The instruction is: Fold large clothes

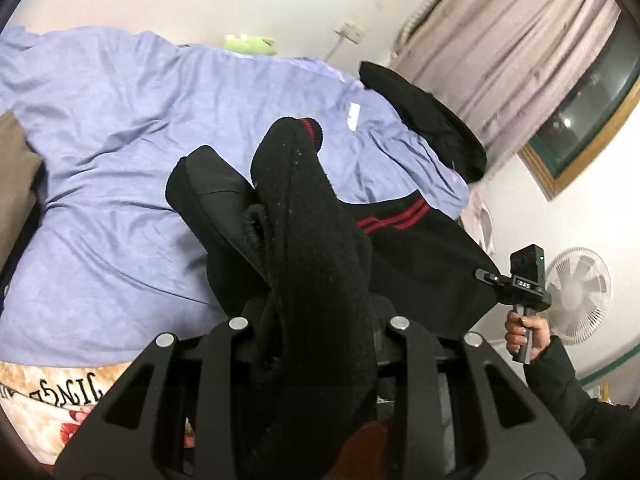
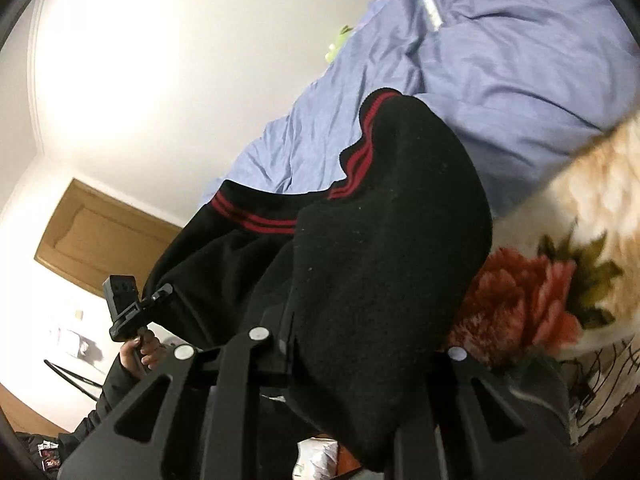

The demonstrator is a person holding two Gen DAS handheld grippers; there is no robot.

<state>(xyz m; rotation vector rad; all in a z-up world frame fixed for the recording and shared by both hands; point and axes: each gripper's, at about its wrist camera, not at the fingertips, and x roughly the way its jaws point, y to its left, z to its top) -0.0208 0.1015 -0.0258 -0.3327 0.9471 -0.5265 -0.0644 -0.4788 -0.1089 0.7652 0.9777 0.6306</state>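
A black fleece garment with red stripes (image 1: 316, 240) hangs between both grippers above the blue bedsheet (image 1: 120, 140). My left gripper (image 1: 316, 336) is shut on the black garment, whose fabric drapes over the fingers and hides the tips. In the right wrist view the same garment (image 2: 380, 260) covers my right gripper (image 2: 360, 360), which is shut on its cloth. The right gripper also shows in the left wrist view (image 1: 520, 280), held in a hand at the garment's far edge. The left gripper shows in the right wrist view (image 2: 128, 312), also in a hand.
A second black garment (image 1: 424, 116) lies at the bed's far right. A floral blanket (image 2: 560, 280) covers the bed's near edge. A white fan (image 1: 576, 292) stands at the right, curtains and a window (image 1: 520, 48) behind. A wooden door (image 2: 100, 236) is at the left.
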